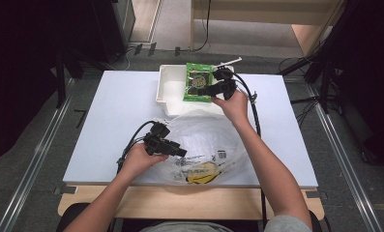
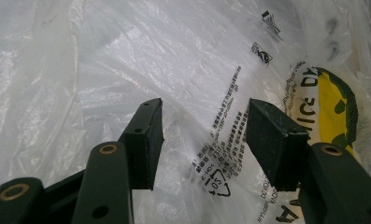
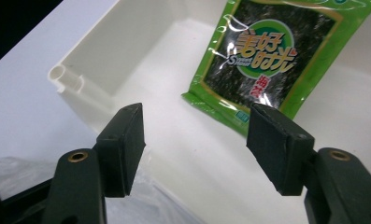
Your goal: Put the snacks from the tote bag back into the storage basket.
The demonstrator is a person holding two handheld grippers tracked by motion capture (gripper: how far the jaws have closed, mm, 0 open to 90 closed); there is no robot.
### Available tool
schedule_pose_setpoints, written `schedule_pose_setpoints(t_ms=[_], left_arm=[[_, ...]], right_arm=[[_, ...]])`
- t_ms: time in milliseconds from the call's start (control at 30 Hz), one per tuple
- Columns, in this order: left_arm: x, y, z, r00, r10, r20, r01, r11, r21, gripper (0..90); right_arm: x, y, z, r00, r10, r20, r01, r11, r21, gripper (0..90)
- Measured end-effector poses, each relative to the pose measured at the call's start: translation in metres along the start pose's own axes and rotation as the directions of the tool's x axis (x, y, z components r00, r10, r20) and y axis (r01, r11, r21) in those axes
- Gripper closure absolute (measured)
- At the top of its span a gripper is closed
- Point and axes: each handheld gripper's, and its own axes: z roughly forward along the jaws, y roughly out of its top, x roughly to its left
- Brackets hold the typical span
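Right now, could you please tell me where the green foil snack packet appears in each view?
High view: the green foil snack packet lies upper centre, in the white plastic tray.
Right gripper view: upper right, past the open jaws.
Left gripper view: not there.
Shared landmark: the white plastic tray.

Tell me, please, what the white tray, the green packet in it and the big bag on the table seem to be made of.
The white tray looks like moulded plastic with a smooth, matt finish and rounded corners. The green packet seems to be glossy plastic film: light glints on its clear, wrinkled window. The big bag appears to be thin, translucent plastic film, crumpled and shiny, with black print on it.
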Motion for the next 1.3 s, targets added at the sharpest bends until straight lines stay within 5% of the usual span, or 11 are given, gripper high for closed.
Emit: schedule_pose_setpoints(t_ms=[167, 267, 700, 833, 1300], left_arm=[[0.001, 0.0, -0.001, 1.0, -0.001, 0.001, 0.001, 1.0, -0.001, 46.9], [0.001, 0.0, -0.001, 1.0, -0.008, 0.0, 0.008, 1.0, -0.005, 46.9], [0.001, 0.0, -0.001, 0.9999, -0.006, -0.008, 0.006, 1.0, -0.004, 46.9], [0.002, 0.0, -0.001, 0.9999, -0.006, -0.009, 0.005, 1.0, -0.005, 46.8], [0.002, 0.0, -0.002, 0.9999, -0.008, -0.007, 0.008, 1.0, -0.005, 46.8]], right_arm=[[0.008, -0.009, -0.005, 0.9997, -0.01, -0.024, 0.01, 1.0, 0.004, 38.6], [0.009, -0.015, -0.006, 0.996, 0.015, -0.088, -0.014, 1.0, 0.012, 39.2], [0.019, -0.038, -0.024, 0.9953, -0.027, -0.094, 0.026, 1.0, -0.009, 39.4], [0.023, -0.045, -0.031, 0.9904, -0.03, -0.135, 0.028, 0.999, -0.019, 39.5], [0.033, -0.066, -0.047, 0.988, -0.085, -0.129, 0.083, 0.996, -0.02, 39.7]])
